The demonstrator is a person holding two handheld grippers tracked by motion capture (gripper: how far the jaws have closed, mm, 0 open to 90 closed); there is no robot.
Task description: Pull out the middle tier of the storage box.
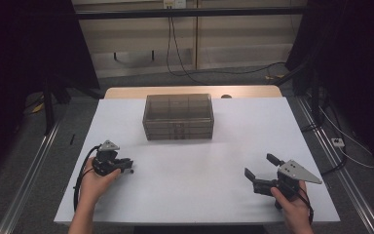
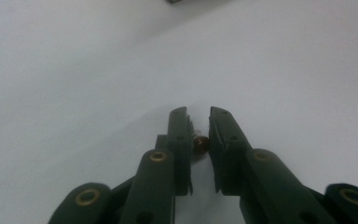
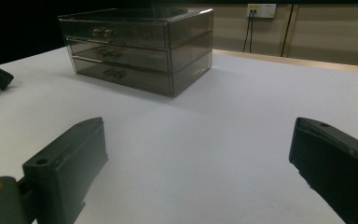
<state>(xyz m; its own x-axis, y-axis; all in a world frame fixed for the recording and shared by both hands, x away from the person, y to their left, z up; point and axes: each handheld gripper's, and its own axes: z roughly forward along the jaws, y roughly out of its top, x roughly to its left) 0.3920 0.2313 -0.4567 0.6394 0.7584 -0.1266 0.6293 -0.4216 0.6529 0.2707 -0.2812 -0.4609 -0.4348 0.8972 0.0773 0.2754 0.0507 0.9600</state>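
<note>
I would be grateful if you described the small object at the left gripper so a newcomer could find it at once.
Start from the smoky clear drawer box at the back of the white table, then come toward the near left corner to the left gripper. Between its nearly closed jaws sits a tiny reddish-brown bead. It is the one small loose item on the table and the only warm-coloured one.

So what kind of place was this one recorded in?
Probably a lab or recording workspace rather than a home: a plain white table with a dark rail frame overhead, loose cables running down from a wall socket, and a clear drawer box standing on the table.
</note>
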